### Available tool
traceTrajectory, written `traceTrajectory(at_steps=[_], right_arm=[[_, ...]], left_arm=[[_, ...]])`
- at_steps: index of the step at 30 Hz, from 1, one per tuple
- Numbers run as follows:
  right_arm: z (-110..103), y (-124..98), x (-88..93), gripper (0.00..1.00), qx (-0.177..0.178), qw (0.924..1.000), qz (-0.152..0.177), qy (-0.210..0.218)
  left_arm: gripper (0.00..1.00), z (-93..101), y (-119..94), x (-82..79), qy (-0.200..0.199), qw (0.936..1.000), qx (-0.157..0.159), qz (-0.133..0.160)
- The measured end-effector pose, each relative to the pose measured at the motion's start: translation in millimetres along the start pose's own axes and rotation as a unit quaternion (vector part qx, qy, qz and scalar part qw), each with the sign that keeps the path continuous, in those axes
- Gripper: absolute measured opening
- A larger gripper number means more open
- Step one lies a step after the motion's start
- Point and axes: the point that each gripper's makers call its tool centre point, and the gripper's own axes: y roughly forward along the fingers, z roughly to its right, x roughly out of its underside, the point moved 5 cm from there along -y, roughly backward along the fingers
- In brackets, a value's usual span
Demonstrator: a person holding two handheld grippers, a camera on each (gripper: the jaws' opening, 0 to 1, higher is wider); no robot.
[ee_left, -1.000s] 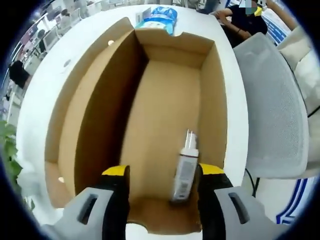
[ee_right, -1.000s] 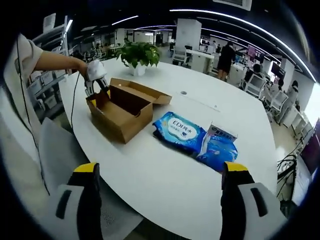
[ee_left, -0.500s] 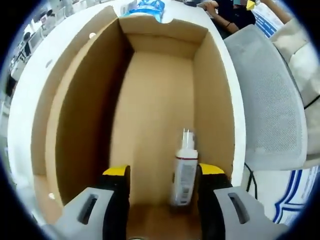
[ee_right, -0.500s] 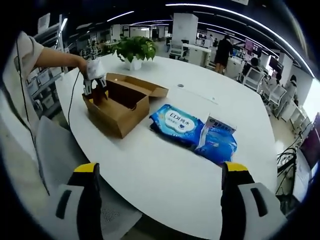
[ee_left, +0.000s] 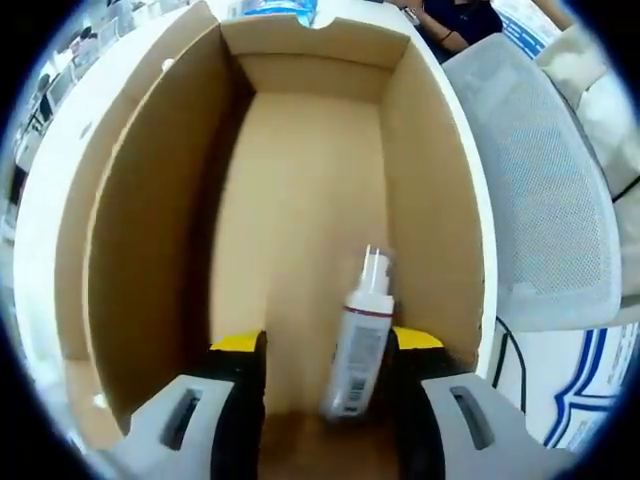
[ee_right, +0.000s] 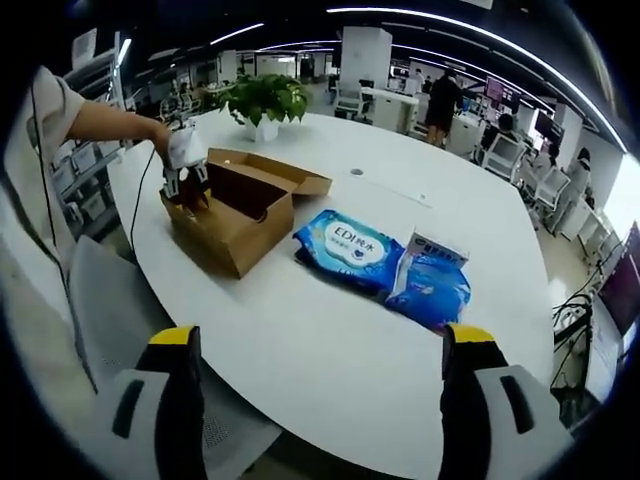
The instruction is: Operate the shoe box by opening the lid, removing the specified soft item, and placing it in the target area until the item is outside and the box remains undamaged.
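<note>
- Left gripper (ee_left: 322, 365): jaws spread, dipped inside the open shoe box (ee_left: 150, 230), lid already folded back.
- Bottle (ee_left: 355, 340): white with a pump top, lies on the box floor between the jaws, close against the right-hand jaw and well clear of the left-hand one. Long axis runs forward along the jaws, top pointing away from the gripper, slightly canted.
- Judgement: closing across the bottle's short width should catch it; the box wall just beyond the right-hand jaw leaves little room.
- Right gripper (ee_right: 325, 395): jaws spread, holding nothing, hanging over the near edge of the white worktop (ee_right: 330, 330), far from the box; the left one is the nearer by far.
- Blue wipes packs (ee_right: 385, 262): ahead of the right gripper, beside the box.
</note>
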Motion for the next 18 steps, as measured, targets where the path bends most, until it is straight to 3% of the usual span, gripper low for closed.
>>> traceTrajectory(at_steps=[18], right_arm=[[-2, 3, -2.3, 0.91, -0.004, 1.0, 0.003, -0.008]], left_arm=[[0.22, 12.2, 5, -2.9, 0.007, 0.9999, 0.001, 0.007]])
